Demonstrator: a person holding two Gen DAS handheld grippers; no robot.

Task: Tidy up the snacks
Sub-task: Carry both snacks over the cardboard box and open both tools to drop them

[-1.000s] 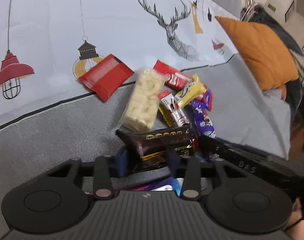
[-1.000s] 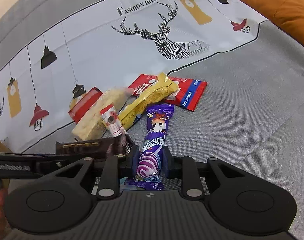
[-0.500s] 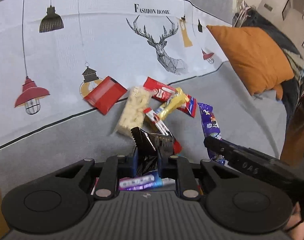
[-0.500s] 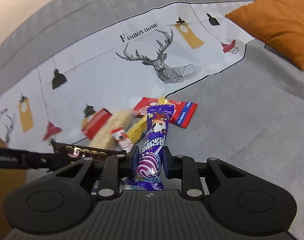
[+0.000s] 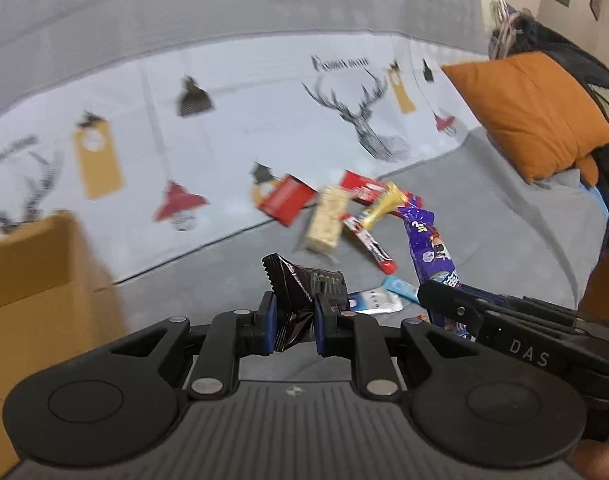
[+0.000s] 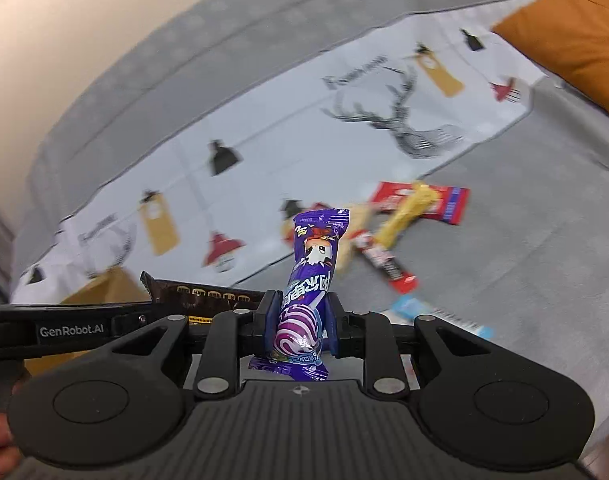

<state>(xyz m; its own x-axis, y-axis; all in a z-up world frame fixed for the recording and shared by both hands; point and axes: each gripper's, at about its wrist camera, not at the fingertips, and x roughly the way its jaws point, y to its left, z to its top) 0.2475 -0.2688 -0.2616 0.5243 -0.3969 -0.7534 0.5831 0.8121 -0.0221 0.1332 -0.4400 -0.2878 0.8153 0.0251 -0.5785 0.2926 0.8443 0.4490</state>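
Observation:
My left gripper [image 5: 292, 326] is shut on a dark brown snack packet [image 5: 304, 292] and holds it above the grey sofa seat. My right gripper [image 6: 300, 326] is shut on a purple candy packet [image 6: 310, 276], held upright in the air. The purple packet [image 5: 428, 248] and right gripper also show at the right of the left wrist view. The brown packet [image 6: 200, 294] shows at the left of the right wrist view. Several loose snacks lie on the seat: a red packet [image 5: 286, 198], a pale biscuit pack [image 5: 326, 218], a yellow bar [image 6: 404, 214], a red-white stick [image 6: 384, 262].
A brown cardboard box [image 5: 32, 280] stands at the left, its edge also in the right wrist view [image 6: 104, 288]. An orange cushion [image 5: 528, 112] lies at the right. A white printed cover [image 5: 224, 128] drapes the sofa back. A light blue wrapper [image 5: 374, 300] lies near the grippers.
Both grippers have lifted and pulled back from the snack pile, swinging left with their packets. The cardboard box has come into view at the left.

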